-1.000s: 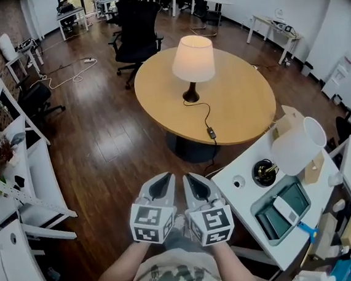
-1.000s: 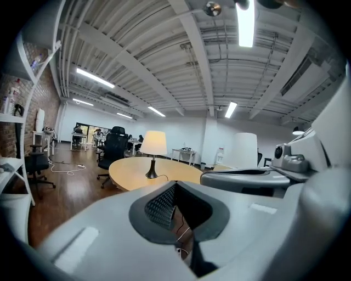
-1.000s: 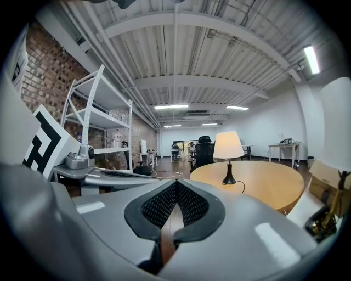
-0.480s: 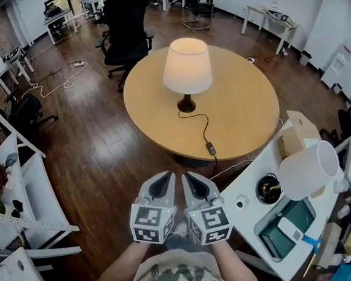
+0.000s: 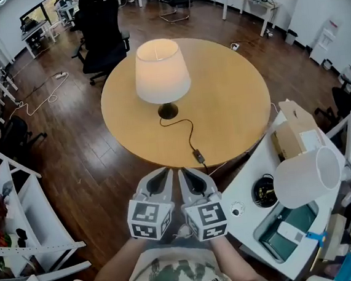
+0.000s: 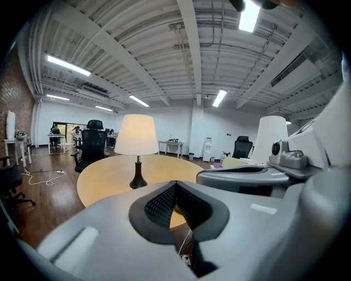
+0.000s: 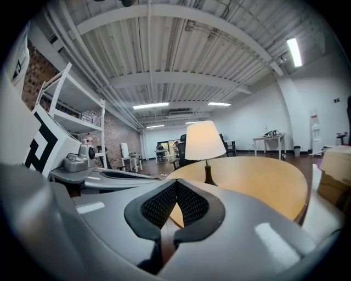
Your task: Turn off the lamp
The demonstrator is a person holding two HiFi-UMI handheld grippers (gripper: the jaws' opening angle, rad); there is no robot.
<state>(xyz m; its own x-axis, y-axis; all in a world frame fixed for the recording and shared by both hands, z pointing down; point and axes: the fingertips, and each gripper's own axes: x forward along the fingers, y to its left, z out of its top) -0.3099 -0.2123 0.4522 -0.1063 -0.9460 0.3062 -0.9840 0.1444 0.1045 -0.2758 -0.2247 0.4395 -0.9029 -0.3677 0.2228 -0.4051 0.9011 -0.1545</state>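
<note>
Fingertips (image 6: pixel 159 202) of the left gripper (image 5: pixel 163 174) press together with nothing between them, and the right gripper (image 5: pixel 186 174) is closed and empty in the same way. Both are held side by side, close to the person's chest, just short of the near edge of the round wooden table (image 5: pixel 239 100). On that table stands the lamp (image 5: pixel 161 70) – shade glowing, lit. Its black cord (image 5: pixel 185 129) runs from the base towards the grippers – the inline switch (image 5: pixel 197 157) lies near the table's edge.
</note>
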